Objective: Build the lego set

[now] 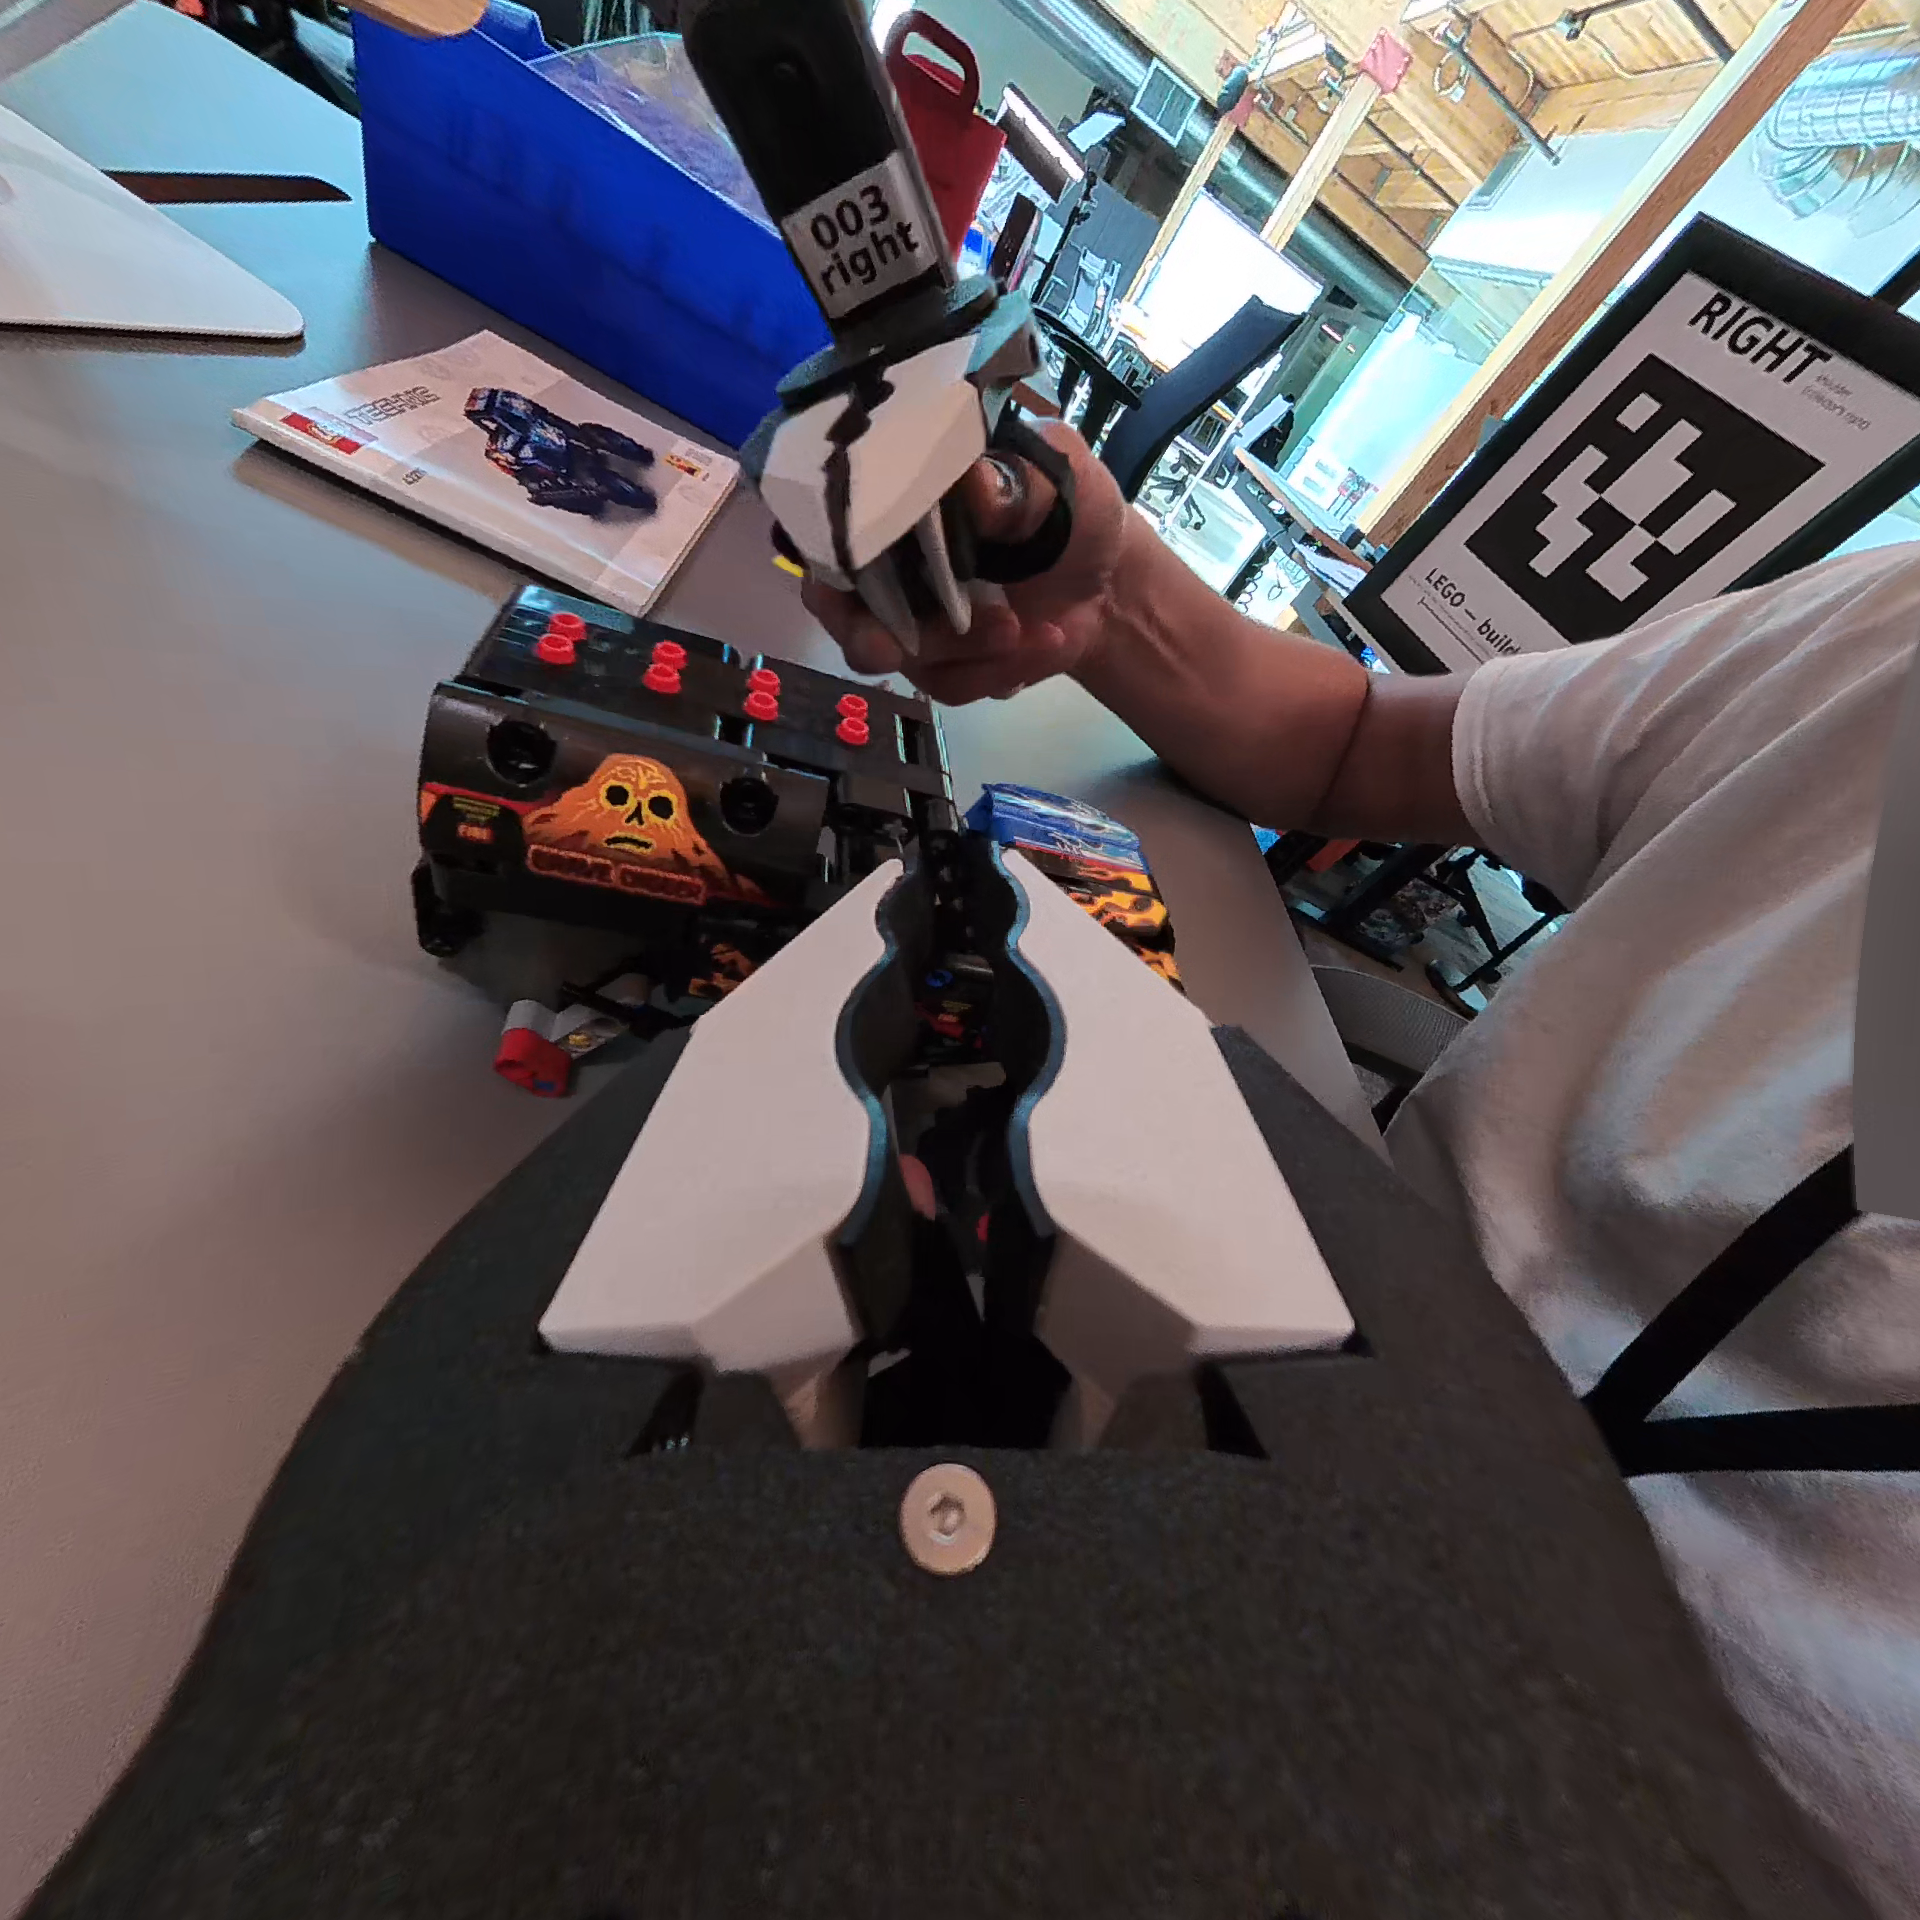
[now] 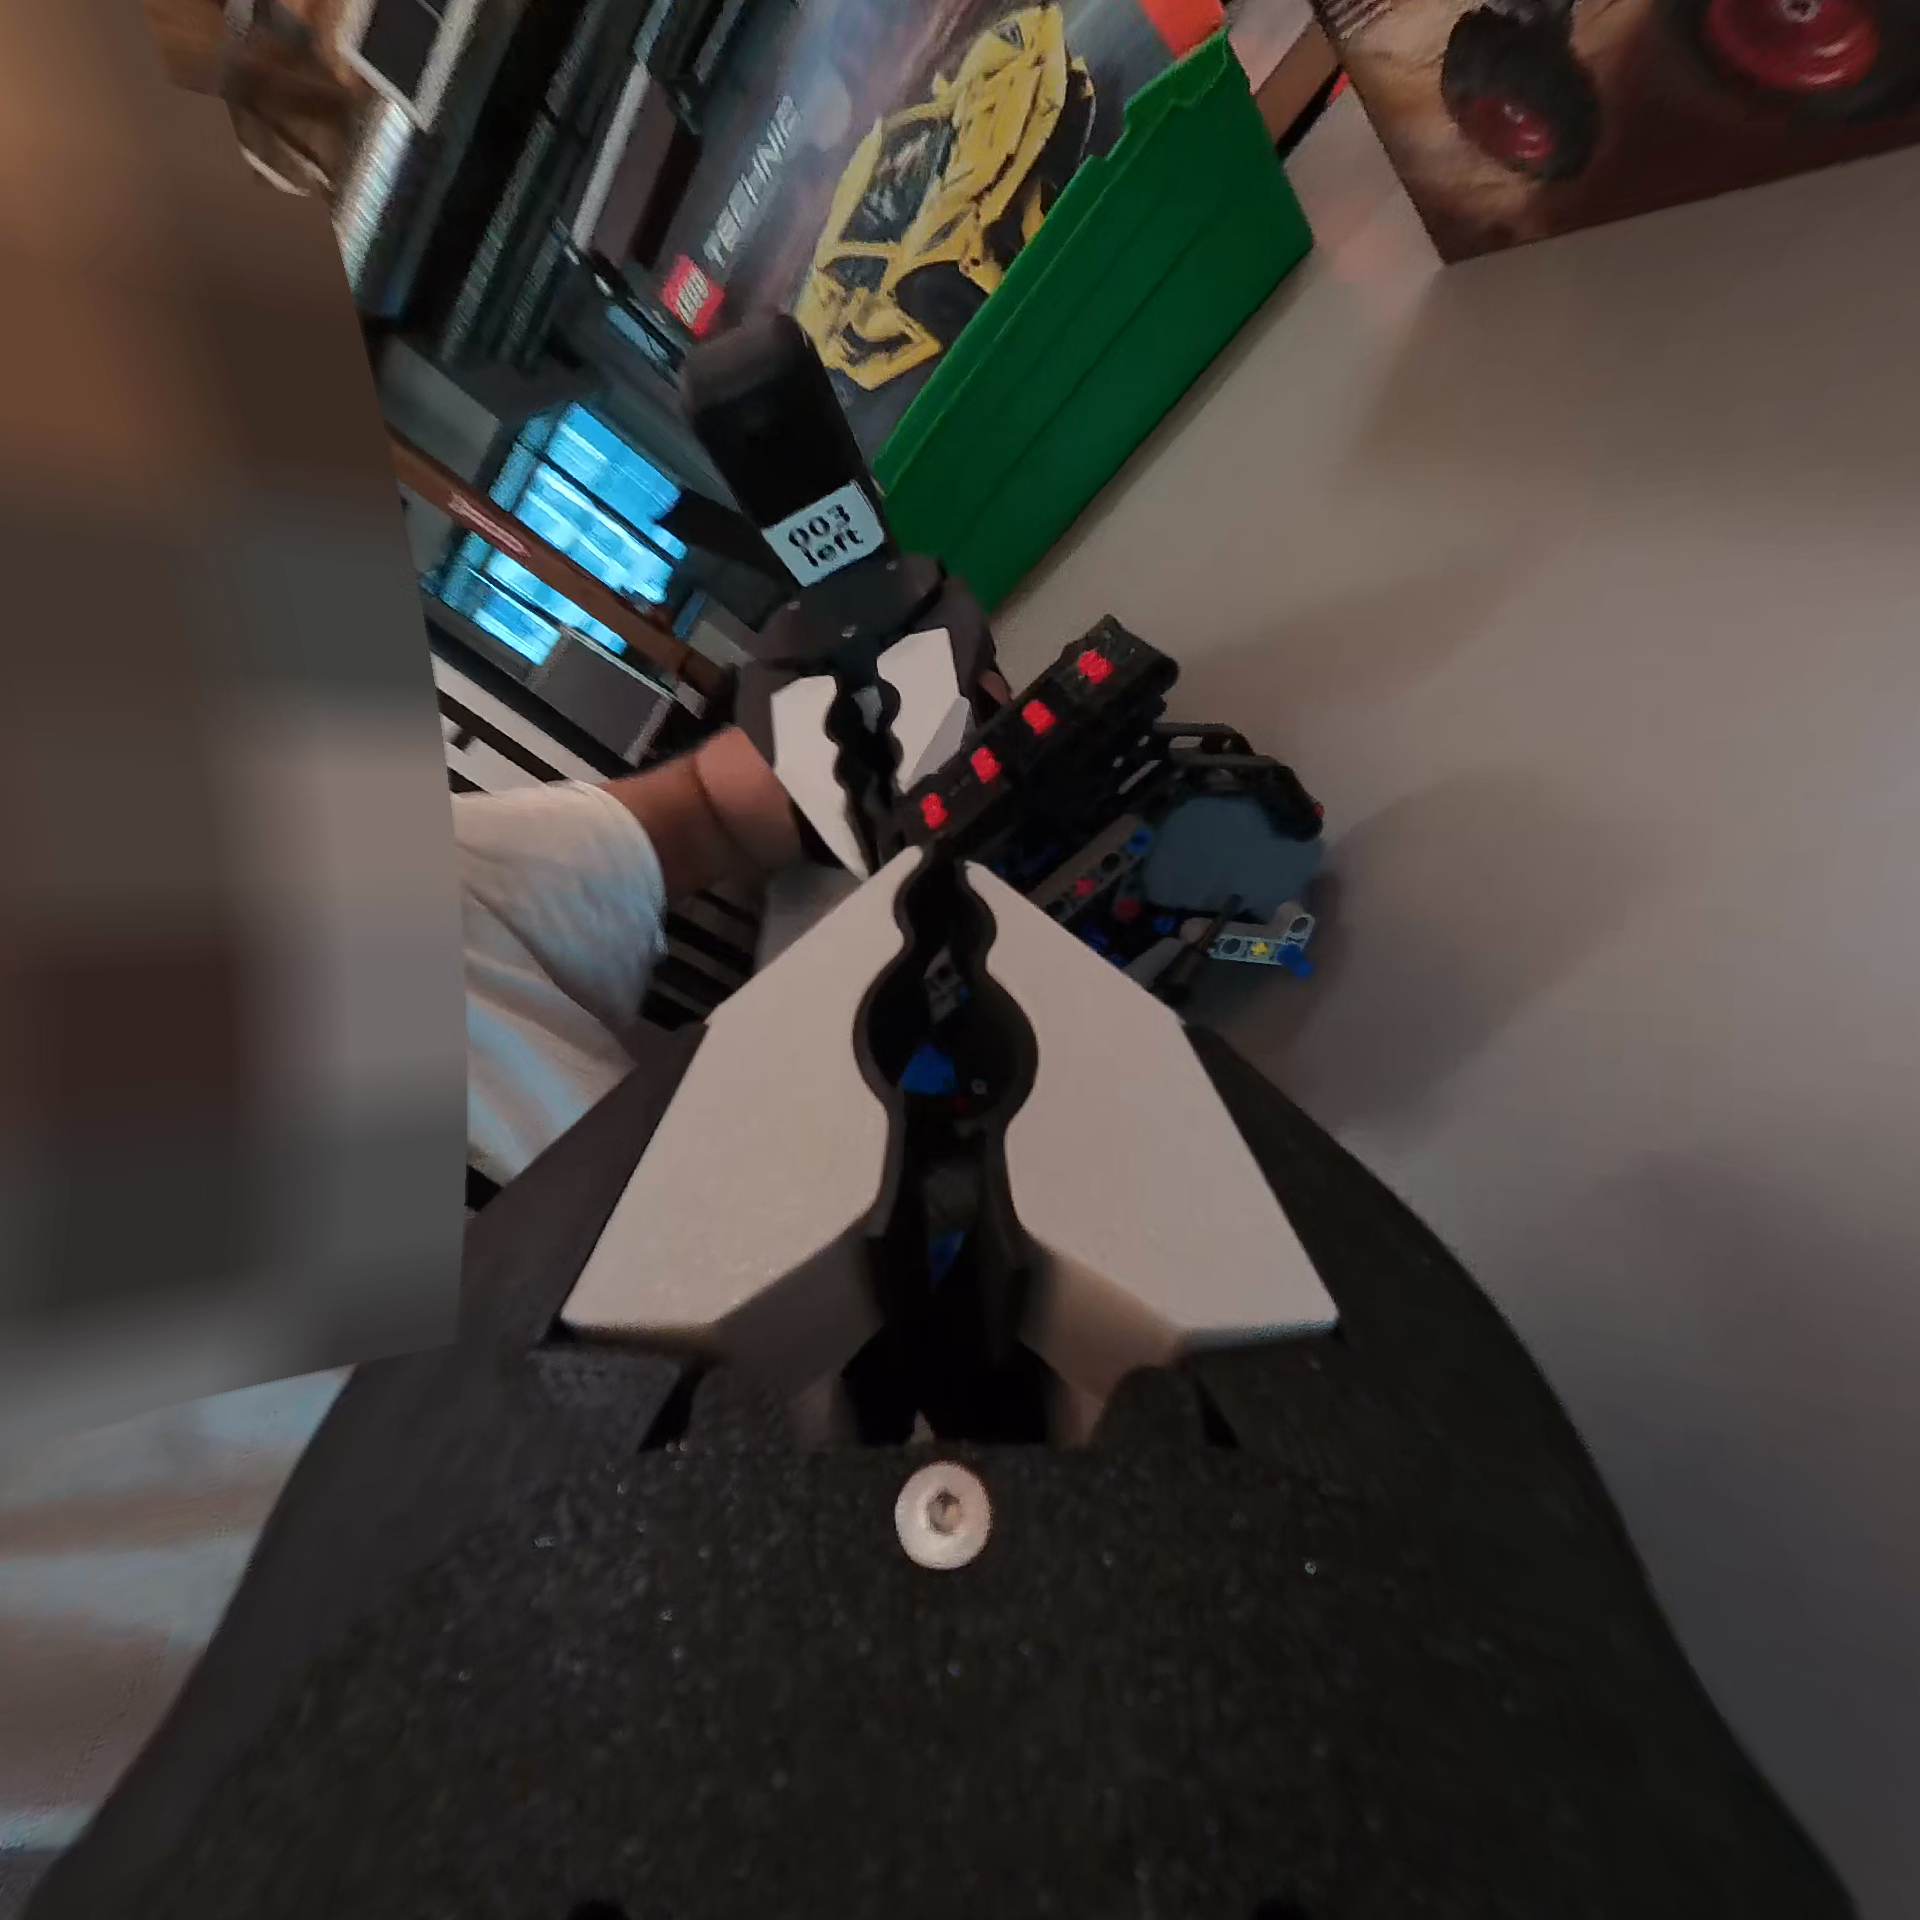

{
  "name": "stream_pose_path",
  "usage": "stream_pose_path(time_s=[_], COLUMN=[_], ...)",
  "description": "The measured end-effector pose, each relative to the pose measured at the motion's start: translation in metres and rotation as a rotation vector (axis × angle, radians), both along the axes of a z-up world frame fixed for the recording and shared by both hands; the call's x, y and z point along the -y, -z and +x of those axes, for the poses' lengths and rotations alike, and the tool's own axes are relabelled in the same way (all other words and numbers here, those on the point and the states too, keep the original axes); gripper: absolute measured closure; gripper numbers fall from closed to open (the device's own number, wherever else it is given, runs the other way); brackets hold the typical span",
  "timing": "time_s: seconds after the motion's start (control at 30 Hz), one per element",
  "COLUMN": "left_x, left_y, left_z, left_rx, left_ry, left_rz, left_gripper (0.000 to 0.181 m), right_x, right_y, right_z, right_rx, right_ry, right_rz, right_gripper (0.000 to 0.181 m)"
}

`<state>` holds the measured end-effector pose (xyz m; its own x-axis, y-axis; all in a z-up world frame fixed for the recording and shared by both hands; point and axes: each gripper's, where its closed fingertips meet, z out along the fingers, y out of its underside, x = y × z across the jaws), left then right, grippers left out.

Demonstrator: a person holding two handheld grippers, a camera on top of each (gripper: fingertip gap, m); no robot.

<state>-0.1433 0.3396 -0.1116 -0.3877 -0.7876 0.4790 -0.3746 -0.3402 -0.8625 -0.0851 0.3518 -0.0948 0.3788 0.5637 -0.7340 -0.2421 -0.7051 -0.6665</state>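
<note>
Black brick-built model (image 1: 675, 769) lies on the grey surface (image 1: 208, 831), long axis across the left view, red pegs up; left tool (image 1: 951, 868) pinched narrow at its end, right tool (image 1: 831, 561) nearly closed, raised above.

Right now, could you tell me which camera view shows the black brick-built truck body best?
The left wrist view: the black truck body lies unobstructed on the table, showing its flame-and-skull side and red pins. The right wrist view catches it farther off, blurred and partly behind the left gripper.

One brick model (image 1: 665, 790) — one booklet (image 1: 488, 457), two bins (image 1: 561, 208) (image 2: 1091, 312).
</note>
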Motion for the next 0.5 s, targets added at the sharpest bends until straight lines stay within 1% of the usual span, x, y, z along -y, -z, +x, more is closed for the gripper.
stream_pose_path(time_s=[0.07,0.1,0.13,0.2,0.27,0.33,0.4,0.43,0.5], left_x=[-0.002,-0.002,-0.002,-0.001,-0.001,-0.001,-0.001,-0.001,-0.002], left_y=[0.000,0.000,0.000,0.000,0.000,0.000,0.000,0.000,0.000], left_z=[-0.001,-0.001,-0.001,-0.001,-0.001,-0.001,-0.001,0.000,0.000], left_rx=[0.003,0.003,0.004,0.005,0.004,0.005,0.006,0.006,0.005], left_ry=[-0.007,-0.007,-0.007,-0.006,-0.003,-0.001,-0.003,-0.005,-0.012], left_rz=[-0.010,-0.011,-0.006,-0.003,-0.009,-0.005,-0.001,-0.002,-0.007], left_gripper=[0.174,0.174,0.174,0.174,0.174,0.174,0.173,0.173,0.174], right_x=[-0.002,-0.004,-0.006,-0.006,-0.008,-0.009,-0.006,-0.002,0.002], right_y=[-0.003,0.001,0.007,0.006,0.013,0.012,0.007,0.003,-0.005], right_z=[0.003,0.004,0.005,0.001,0.002,0.003,0.005,0.001,-0.003], right_rx=[0.059,0.116,0.209,0.328,0.492,0.591,0.682,0.728,0.913], right_ry=[0.024,0.041,0.051,0.046,0.066,0.095,0.125,0.114,0.137], right_rz=[0.063,0.078,0.131,0.271,0.388,0.526,0.600,0.647,0.771], right_gripper=[0.181,0.181,0.181,0.181,0.181,0.174,0.156,0.150,0.152])
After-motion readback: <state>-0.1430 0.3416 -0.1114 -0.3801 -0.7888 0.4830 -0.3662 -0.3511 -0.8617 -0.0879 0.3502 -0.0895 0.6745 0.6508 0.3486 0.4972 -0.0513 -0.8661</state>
